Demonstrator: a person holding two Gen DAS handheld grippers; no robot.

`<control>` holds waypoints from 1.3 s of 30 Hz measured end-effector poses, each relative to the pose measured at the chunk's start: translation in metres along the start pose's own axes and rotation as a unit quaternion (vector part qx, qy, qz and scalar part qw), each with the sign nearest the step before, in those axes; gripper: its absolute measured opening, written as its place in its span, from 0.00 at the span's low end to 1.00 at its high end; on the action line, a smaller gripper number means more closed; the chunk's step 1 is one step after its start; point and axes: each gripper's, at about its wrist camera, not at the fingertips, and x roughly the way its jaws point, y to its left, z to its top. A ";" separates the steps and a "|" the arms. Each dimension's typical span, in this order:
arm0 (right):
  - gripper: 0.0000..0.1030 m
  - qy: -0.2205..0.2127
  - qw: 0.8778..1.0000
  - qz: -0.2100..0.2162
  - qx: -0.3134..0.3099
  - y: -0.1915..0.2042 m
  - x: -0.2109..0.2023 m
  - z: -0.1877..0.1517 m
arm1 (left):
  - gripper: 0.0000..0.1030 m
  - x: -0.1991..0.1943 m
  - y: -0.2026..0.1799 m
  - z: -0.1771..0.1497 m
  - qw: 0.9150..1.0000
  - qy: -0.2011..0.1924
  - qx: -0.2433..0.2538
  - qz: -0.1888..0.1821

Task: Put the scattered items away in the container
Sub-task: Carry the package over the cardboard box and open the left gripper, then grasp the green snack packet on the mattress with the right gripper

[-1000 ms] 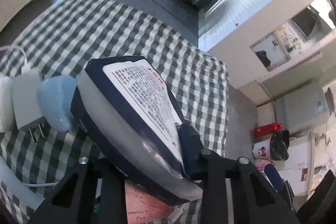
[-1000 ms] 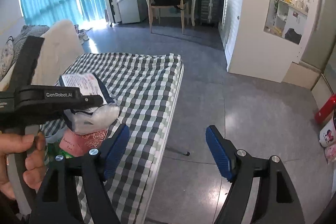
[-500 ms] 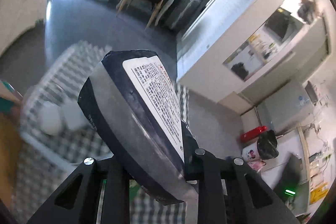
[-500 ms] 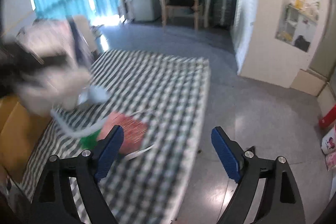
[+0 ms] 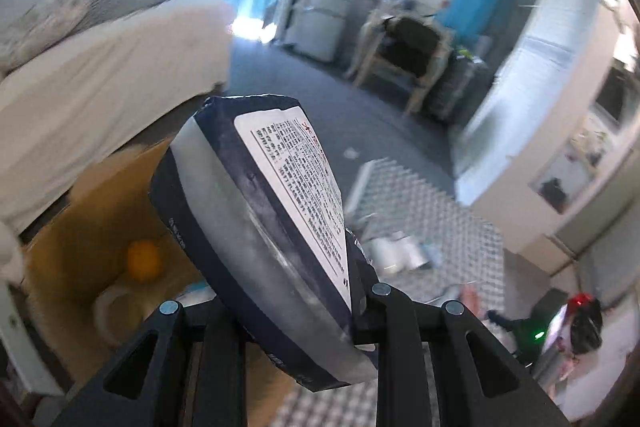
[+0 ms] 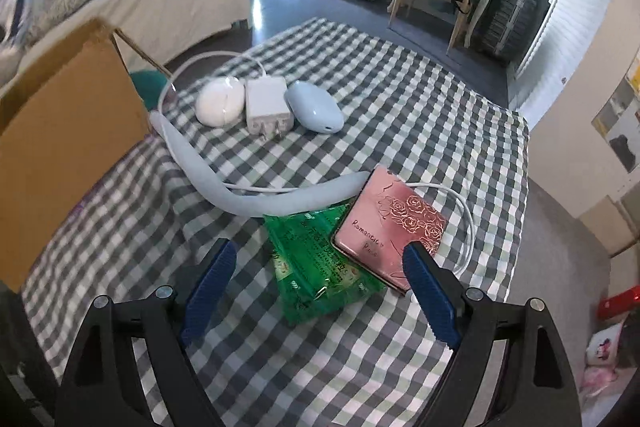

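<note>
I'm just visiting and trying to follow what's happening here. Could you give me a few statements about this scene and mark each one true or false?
1. The left hand-held gripper grips a dark blue packet. True.
2. The right hand-held gripper holds the green packet. False: its jaws are open and hold nothing; the packet lies on the checked cloth.
3. The pink booklet lies partly on the green packet. True.
4. The cardboard box is empty. False: an orange object sits inside.
5. The white charger lies between a white case and a pale blue case. True.
</note>
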 end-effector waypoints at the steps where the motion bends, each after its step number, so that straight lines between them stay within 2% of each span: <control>1: 0.83 0.006 1.000 -0.008 -0.003 0.000 0.003 0.000 | 0.23 0.004 0.011 -0.003 1.000 0.006 -0.005 0.020; 5: 0.83 0.029 0.999 -0.017 -0.011 0.003 0.012 -0.001 | 0.29 0.018 0.032 -0.015 0.997 0.017 -0.012 0.079; 6: 0.83 0.032 0.999 -0.022 -0.018 0.005 0.013 -0.002 | 0.35 0.021 0.034 -0.018 0.996 0.019 -0.013 0.089; 7: 0.83 0.038 0.999 -0.027 -0.024 0.008 0.015 -0.003 | 0.48 0.023 0.037 -0.019 0.995 0.022 -0.015 0.097; 9: 0.83 0.045 0.998 -0.032 -0.025 0.011 0.019 -0.004 | 0.65 0.025 0.040 -0.023 0.994 0.025 -0.019 0.104; 13: 0.83 0.050 0.998 -0.037 -0.020 0.012 0.020 -0.004 | 0.81 0.025 0.037 -0.025 0.994 0.025 -0.012 0.108; 15: 0.83 0.050 0.998 -0.043 -0.020 0.013 0.022 -0.003 | 0.85 0.020 0.036 -0.027 0.993 0.020 -0.008 0.115; 22: 0.81 0.052 0.996 -0.072 -0.017 0.018 0.025 -0.001 | 0.93 -0.008 0.022 -0.022 0.993 -0.021 0.006 0.120; 25: 0.72 0.054 0.994 -0.090 -0.015 0.022 0.024 0.002 | 0.93 -0.016 0.019 -0.020 0.993 -0.030 0.011 0.113; 27: 0.60 0.055 0.993 -0.103 -0.011 0.022 0.022 0.004 | 0.93 -0.019 0.018 -0.019 0.993 -0.032 0.013 0.110; 31: 0.50 0.062 0.991 -0.116 -0.005 0.020 0.020 0.006 | 0.93 -0.020 0.019 -0.020 0.994 -0.031 0.014 0.104; 33: 0.38 0.060 0.991 -0.123 0.000 0.020 0.017 0.006 | 0.93 -0.020 0.017 -0.021 0.994 -0.029 0.014 0.103; 39: 0.29 0.057 0.990 -0.125 0.019 0.018 0.012 0.014 | 0.93 -0.022 0.017 -0.022 0.995 -0.027 0.018 0.099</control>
